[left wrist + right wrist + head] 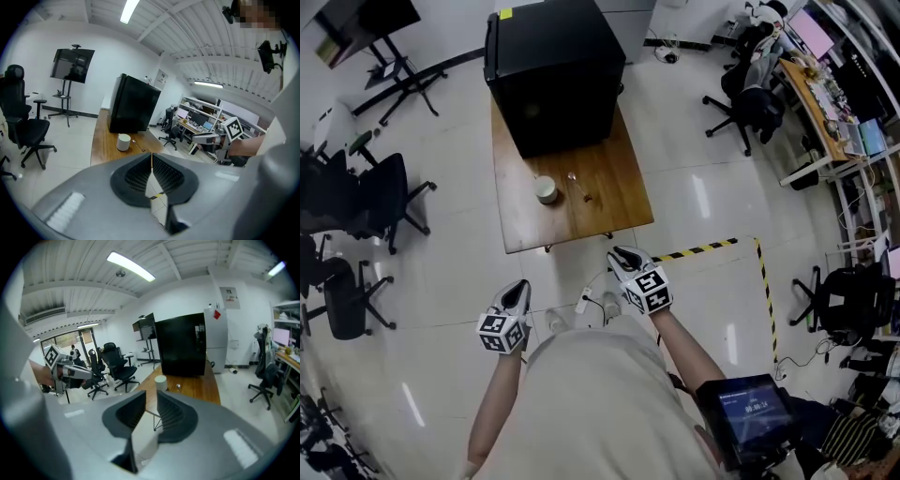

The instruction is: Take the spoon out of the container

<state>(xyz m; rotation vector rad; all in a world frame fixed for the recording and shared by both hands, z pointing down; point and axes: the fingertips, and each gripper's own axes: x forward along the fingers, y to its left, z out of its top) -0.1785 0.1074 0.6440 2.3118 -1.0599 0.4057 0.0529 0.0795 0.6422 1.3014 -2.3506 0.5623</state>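
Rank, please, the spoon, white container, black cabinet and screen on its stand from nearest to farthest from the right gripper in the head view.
From the right gripper:
1. Spoon, lying in the middle of the table.
2. White container, just left of the spoon, slightly farther.
3. Black cabinet, at the table's far end.
4. Screen on its stand, far upper left.
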